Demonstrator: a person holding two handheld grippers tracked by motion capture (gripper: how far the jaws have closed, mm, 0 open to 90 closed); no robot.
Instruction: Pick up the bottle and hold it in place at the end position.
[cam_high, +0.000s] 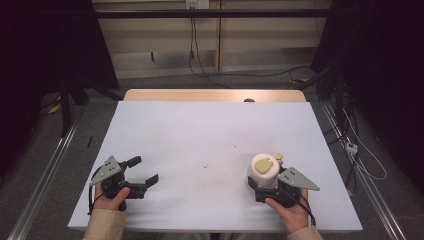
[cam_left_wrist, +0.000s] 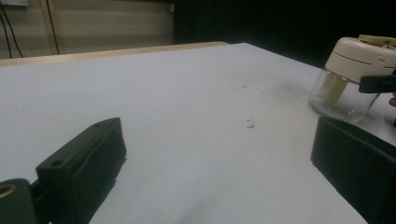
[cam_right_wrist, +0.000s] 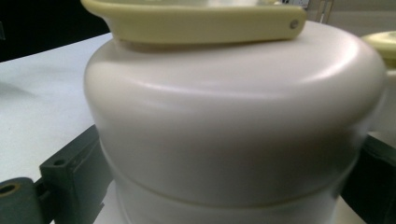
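The right tool grasps the manual food chopper standing upright on the surface. The left tool rests released, well apart.

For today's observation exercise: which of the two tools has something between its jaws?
The right tool: its jaws flank the cream-lidded jar. The left tool gapes over bare table.

Left hand comes in from the near edge in a beige sleeve and grips the left gripper, which points right and slightly away, low over the table, jaws spread wide with nothing between them. Right hand holds the right gripper pointing left and away; its jaws sit either side of a chopper, close against it.
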